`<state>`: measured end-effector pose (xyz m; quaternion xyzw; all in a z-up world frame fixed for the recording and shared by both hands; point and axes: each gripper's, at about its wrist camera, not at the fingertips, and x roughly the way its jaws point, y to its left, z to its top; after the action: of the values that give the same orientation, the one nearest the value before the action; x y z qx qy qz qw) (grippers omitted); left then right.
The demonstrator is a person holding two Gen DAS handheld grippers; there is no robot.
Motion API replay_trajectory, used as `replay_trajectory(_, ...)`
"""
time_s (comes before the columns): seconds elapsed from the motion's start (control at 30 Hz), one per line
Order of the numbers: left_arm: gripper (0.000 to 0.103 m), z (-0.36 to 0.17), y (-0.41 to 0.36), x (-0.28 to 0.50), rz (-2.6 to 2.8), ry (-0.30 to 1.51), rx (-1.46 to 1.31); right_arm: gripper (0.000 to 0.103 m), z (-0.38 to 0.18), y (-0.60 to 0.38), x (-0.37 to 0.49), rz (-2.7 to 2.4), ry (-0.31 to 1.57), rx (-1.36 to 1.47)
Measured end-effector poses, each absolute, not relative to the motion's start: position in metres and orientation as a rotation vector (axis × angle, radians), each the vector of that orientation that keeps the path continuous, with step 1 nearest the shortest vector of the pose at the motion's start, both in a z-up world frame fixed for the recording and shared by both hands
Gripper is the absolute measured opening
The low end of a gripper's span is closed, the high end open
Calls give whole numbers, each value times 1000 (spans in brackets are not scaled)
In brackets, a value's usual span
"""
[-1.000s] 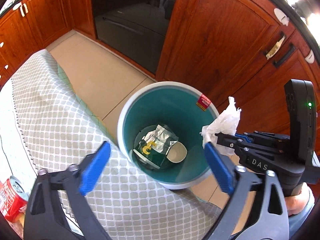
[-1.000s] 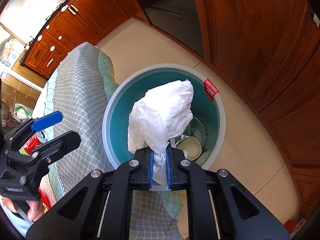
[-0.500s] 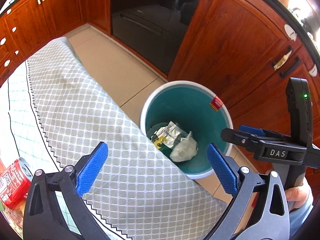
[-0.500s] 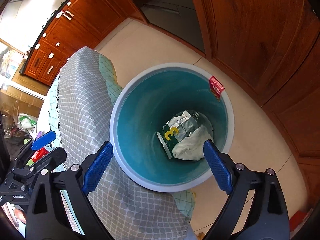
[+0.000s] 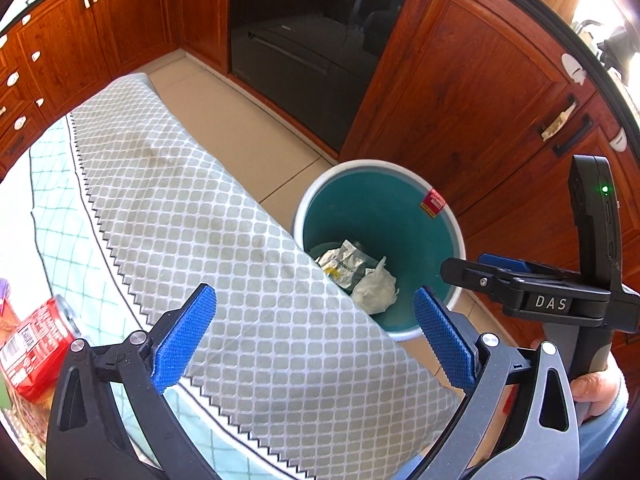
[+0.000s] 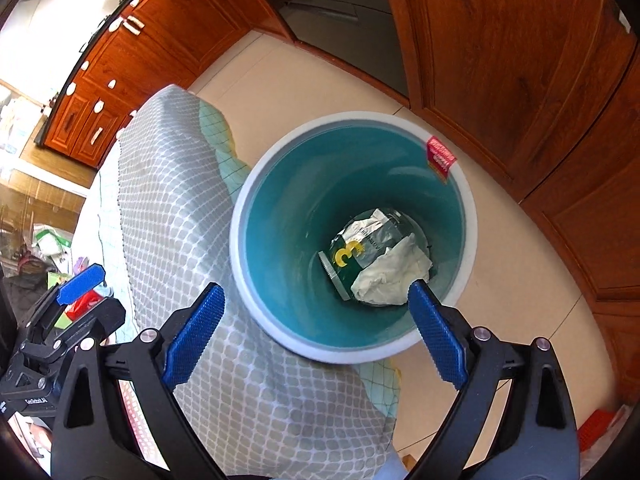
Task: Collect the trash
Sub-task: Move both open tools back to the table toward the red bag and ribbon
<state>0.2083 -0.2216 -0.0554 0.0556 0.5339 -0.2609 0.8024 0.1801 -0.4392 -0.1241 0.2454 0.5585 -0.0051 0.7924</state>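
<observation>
Left wrist view: your left gripper [image 5: 314, 332] is spread wide and empty over the patterned cloth [image 5: 224, 240]. Your right gripper [image 6: 316, 330], its jaws just opened, grips nothing; the crumpled tissue [image 6: 390, 276] lies inside the teal bin [image 6: 276, 216].

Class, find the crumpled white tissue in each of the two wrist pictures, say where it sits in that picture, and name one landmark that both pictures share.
Left wrist view: the crumpled white tissue lies right of centre, at the bottom of the teal bin, beside the foil wrapper.
Right wrist view: the tissue lies right of centre, low in the bin, just above the right blue pad.
Shared landmark: the red label on the bin's rim.
</observation>
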Motion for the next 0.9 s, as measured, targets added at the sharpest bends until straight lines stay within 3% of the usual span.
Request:
replay_trajectory(0.43,99,-18,-133,158,-475,1078,93,89,-92,-362,154,94,1174,422)
replay_trajectory(0.9,99,-9,2,99,-356,1034,40,89,-80,-213,114,273,1216,246)
